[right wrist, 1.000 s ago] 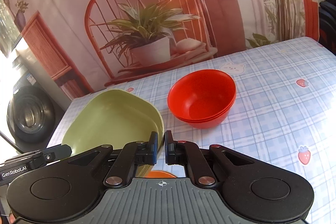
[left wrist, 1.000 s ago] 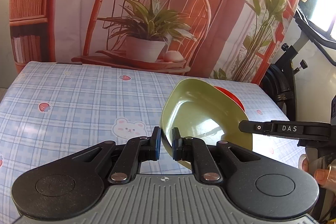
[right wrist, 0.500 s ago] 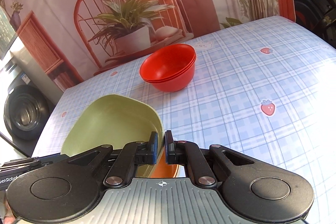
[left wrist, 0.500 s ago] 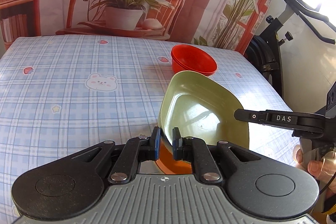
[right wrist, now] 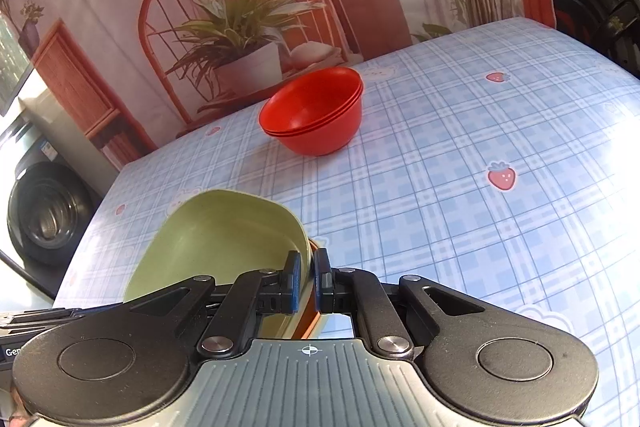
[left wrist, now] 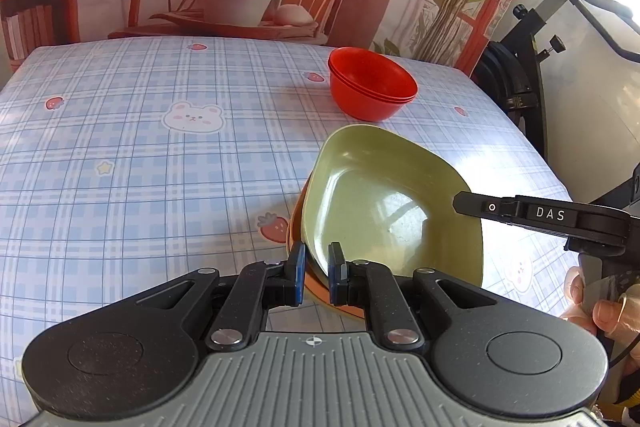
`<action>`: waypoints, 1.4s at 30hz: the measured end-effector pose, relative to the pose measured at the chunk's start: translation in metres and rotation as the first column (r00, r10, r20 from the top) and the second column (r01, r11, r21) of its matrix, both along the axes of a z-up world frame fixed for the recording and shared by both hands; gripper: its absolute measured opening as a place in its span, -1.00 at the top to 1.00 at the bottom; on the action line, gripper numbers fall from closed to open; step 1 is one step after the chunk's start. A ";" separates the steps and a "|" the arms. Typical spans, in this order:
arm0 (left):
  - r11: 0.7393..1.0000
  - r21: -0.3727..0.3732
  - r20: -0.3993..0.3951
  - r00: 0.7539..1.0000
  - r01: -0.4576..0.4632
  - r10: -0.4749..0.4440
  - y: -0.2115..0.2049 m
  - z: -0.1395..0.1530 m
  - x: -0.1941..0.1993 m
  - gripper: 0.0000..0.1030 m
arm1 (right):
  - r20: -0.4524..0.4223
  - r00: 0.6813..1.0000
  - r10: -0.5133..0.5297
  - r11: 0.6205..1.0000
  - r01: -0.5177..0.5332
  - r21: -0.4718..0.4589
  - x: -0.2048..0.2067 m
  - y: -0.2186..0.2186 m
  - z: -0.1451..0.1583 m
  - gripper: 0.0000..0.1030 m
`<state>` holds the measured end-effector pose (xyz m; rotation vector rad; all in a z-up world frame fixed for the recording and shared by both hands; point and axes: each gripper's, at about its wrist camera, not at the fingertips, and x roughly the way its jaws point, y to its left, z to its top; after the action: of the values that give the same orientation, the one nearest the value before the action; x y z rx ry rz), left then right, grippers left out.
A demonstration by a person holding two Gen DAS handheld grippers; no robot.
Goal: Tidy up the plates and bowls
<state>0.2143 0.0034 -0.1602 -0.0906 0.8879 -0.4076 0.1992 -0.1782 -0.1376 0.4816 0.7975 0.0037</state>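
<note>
A green plate (left wrist: 384, 211) rests nested in an orange plate (left wrist: 298, 223) near the table's front edge. My left gripper (left wrist: 317, 271) is shut on the near rim of the stacked plates. My right gripper (right wrist: 307, 281) is shut on the opposite rim of the green plate (right wrist: 224, 247), with the orange plate's edge (right wrist: 314, 311) between its jaws too. Two or more nested red bowls (left wrist: 370, 87) stand farther back on the table; they also show in the right wrist view (right wrist: 316, 111). The right gripper's finger (left wrist: 540, 215) reaches over the green plate in the left wrist view.
The table carries a blue checked cloth (left wrist: 140, 155) with bear and strawberry prints. A printed backdrop with a chair and plant hangs behind it. An exercise bike (left wrist: 528, 79) stands at the right side, and a washing machine (right wrist: 44, 211) beside the other end.
Both grippers have lowered the green plate from a tilted hold in the air down into the orange plate near the front edge. The red bowls have not moved.
</note>
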 end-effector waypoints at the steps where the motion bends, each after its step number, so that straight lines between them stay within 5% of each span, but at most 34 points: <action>1: 1.000 0.000 -0.001 1.000 -0.001 0.001 0.000 0.000 0.000 0.76 | 0.000 1.000 0.000 1.000 0.000 0.000 0.000 0.000 0.000 0.87; 32: 1.000 0.024 -0.017 1.000 -0.011 0.011 -0.006 -0.007 0.004 0.76 | 0.012 1.000 0.010 0.999 -0.010 -0.031 0.000 0.002 -0.003 0.86; 42: 0.999 0.034 0.000 0.999 -0.035 0.035 -0.003 -0.006 0.005 0.76 | 0.036 0.999 0.017 0.995 -0.013 -0.102 -0.002 0.008 0.002 0.65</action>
<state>0.2189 0.0003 -0.1661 -0.0750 0.8924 -0.3593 0.1970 -0.1700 -0.1358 0.3782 0.7616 -0.0141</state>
